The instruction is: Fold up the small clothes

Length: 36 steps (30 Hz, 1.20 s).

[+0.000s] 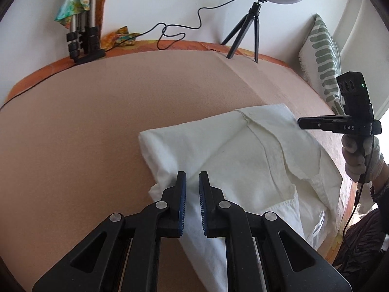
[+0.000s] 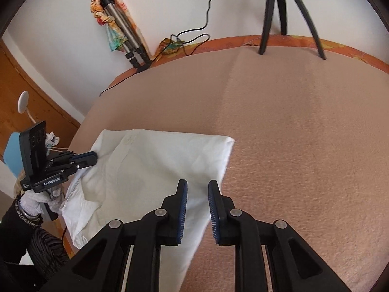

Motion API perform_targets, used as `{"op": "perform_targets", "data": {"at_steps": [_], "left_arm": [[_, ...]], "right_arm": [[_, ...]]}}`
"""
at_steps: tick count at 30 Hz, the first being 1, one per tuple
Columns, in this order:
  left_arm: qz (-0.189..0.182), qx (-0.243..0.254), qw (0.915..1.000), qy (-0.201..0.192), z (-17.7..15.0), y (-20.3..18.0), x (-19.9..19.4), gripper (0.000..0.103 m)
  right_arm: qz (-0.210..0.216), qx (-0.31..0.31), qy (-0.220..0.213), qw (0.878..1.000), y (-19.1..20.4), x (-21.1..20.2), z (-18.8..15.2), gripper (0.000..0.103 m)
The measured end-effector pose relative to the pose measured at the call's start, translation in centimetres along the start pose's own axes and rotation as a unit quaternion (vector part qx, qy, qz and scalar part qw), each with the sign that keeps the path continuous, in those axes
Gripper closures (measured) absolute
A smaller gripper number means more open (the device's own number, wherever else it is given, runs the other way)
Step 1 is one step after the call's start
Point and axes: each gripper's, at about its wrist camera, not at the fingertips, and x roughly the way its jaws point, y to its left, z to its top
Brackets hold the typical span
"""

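A white garment (image 1: pixel 243 150) lies partly folded on the peach bed cover (image 1: pixel 85 121), with a seam and a collar edge showing. My left gripper (image 1: pixel 192 174) sits at its near left corner. The jaws are nearly together and pinch a bunched bit of the white fabric, which trails back under the gripper. In the right wrist view the same gripper (image 2: pixel 96 157) shows from the side at the garment's (image 2: pixel 150 160) left edge. My right gripper (image 2: pixel 198 182) hovers over the garment's right edge with a wider gap. Fabric lies under that gap and the pads do not press it. It also shows at the right (image 1: pixel 300 123).
A ring light on a black tripod (image 1: pixel 245 31) stands at the bed's far edge, and its cable (image 1: pixel 170 34) loops along the wall. A folded tripod (image 1: pixel 82 36) leans at the far left. A green-patterned pillow (image 1: pixel 323 58) lies far right. A white-gloved hand (image 1: pixel 357 160) holds the right gripper.
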Motion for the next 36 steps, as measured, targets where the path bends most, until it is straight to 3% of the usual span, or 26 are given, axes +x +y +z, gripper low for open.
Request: {"op": "perform_targets", "data": {"at_steps": [3,6,10,11,12,15,17,21,24,29,34,36], "left_arm": [[0.025,-0.035,0.9991,-0.008,-0.8,1.2,-2.1,0.093],[0.006,-0.073,0.9969,-0.031,-1.9,1.9,-4.9,0.091],[-0.029,-0.127,0.9905,-0.045,-3.7,2.2,-7.4,0.066],[-0.039,-0.144,0.9878,-0.043,-4.1,2.4,-7.6,0.066],[-0.055,-0.164,0.9841,-0.039,-4.6,2.5,-7.6,0.066],[-0.105,-0.224,0.9688,-0.021,-6.1,2.9,-6.9,0.066],[-0.122,-0.25,0.9604,-0.01,-7.1,2.9,-6.4,0.066],[-0.171,-0.321,0.9316,-0.002,-9.6,3.4,-5.4,0.066],[-0.189,-0.342,0.9204,0.006,-10.2,3.2,-4.5,0.066],[-0.202,-0.34,0.9184,0.019,-10.5,2.4,-3.8,0.065],[-0.208,-0.326,0.922,0.02,-10.2,1.8,-3.1,0.065],[-0.208,-0.323,0.9229,0.017,-10.2,1.8,-3.0,0.065]], "right_arm": [[0.019,0.019,-0.025,0.999,-0.5,-1.5,0.1,0.076],[0.034,0.02,-0.047,0.998,-0.6,-2.8,-0.1,0.064],[0.07,0.04,-0.055,0.995,-1.1,-3.0,-0.4,0.053],[0.076,0.048,-0.057,0.994,-1.2,-3.0,-0.4,0.044],[0.084,0.057,-0.054,0.993,-1.5,-2.7,-0.4,0.039],[0.113,0.082,-0.04,0.989,-2.4,-2.1,-0.8,0.039],[0.119,0.091,-0.034,0.988,-2.9,-1.7,-1.0,0.038],[0.143,0.119,-0.027,0.982,-3.8,-0.8,-1.3,0.036],[0.159,0.131,-0.017,0.978,-4.1,0.1,-1.3,0.036],[0.175,0.144,-0.01,0.974,-4.2,1.6,-1.0,0.036],[0.202,0.142,-0.007,0.969,-3.7,2.6,-0.8,0.037],[0.208,0.139,-0.001,0.968,-3.4,3.0,-0.7,0.044]]}}
